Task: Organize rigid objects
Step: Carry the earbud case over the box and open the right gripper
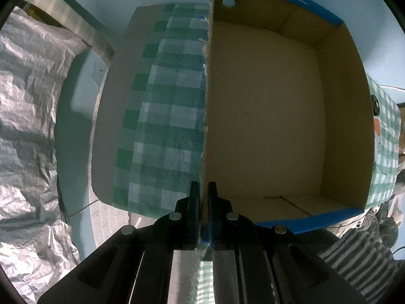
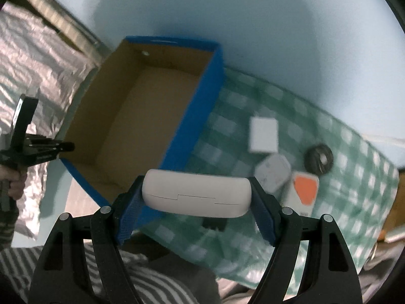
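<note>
A white case [image 2: 197, 194] hangs in the right gripper [image 2: 197, 202] above the near corner of an open cardboard box [image 2: 141, 106], the jaws spread wide and pressing on its two short ends. The left gripper [image 1: 201, 212] has its jaws nearly together, pinching the box's side wall [image 1: 206, 101] and seemingly steadying it on the green checked cloth [image 2: 253, 202]. The risk lies in that end-to-end grip: the case's rounded, smooth shell gives the pads little to bite on, and a quick swing could probably let it pivot or slip out short of the box. A low pass could also knock it on the blue rim. The case is oblong and glossy, with a thin seam along its front. Well apart on the cloth wait a white box [image 2: 263, 135], a grey box [image 2: 273, 173], an orange-marked pack [image 2: 303, 190] and a dark coil [image 2: 319, 158].
</note>
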